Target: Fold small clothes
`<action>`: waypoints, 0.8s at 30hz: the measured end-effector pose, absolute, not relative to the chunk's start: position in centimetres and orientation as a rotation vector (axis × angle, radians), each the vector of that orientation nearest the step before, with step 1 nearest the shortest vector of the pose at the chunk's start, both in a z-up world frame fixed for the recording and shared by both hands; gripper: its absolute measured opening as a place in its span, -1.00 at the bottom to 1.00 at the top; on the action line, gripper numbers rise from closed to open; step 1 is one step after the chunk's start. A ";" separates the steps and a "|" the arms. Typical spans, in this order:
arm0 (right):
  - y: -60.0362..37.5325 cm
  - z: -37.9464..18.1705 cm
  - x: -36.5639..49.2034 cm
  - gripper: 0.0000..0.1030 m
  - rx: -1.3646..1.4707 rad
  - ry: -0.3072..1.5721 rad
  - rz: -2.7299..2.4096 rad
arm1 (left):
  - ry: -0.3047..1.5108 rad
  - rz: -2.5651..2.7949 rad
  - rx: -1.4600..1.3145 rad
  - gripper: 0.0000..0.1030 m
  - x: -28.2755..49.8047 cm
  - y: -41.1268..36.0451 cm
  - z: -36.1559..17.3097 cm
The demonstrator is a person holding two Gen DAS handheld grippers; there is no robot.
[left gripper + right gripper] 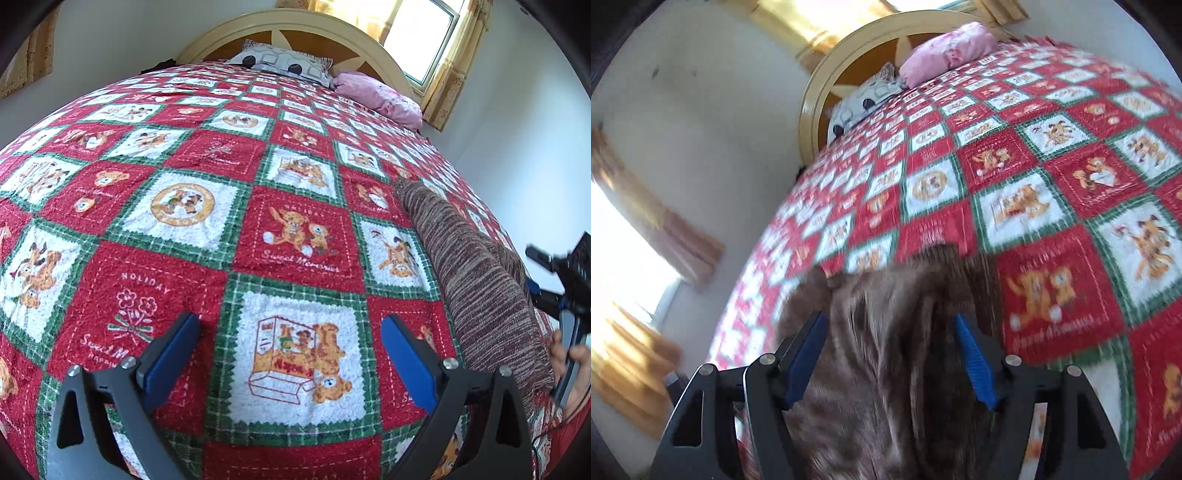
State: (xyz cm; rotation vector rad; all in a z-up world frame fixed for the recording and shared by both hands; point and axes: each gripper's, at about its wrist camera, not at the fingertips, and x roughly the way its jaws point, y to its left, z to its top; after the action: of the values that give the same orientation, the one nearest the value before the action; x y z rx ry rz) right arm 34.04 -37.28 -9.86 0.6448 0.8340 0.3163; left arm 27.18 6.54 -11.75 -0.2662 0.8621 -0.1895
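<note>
Open tools over a brown knit garment on a patchwork bed

The right tool [890, 354] stands with its blue pads spread, the brown knit garment [886, 332] lying between them at the lower middle of its blurred frame but not pinched; the left tool [291, 354], also spread wide and holding nothing, hangs over a white teddy-bear square of the red-and-green quilt [221, 155]. In the left view the garment runs as a long roll down the right side of the frame, close to the bed's edge, with a hand [569, 365] at the far right. The risk, by these pictures: loose fabric could slump or slide off that edge, or a hasty pinch could catch the quilt too and drag it. Pillows [376, 94] lie well apart by the headboard [295, 22].
</note>
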 end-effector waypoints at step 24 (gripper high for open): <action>-35.7 -11.1 37.3 0.02 0.207 0.875 0.223 | 0.852 -0.346 -0.157 0.98 28.0 -4.5 -8.4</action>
State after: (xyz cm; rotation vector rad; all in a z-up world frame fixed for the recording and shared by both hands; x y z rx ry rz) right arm 37.26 -35.70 -11.07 0.2070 0.8746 0.2229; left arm 28.03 -4.55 -8.39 -0.1568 0.8518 -0.3459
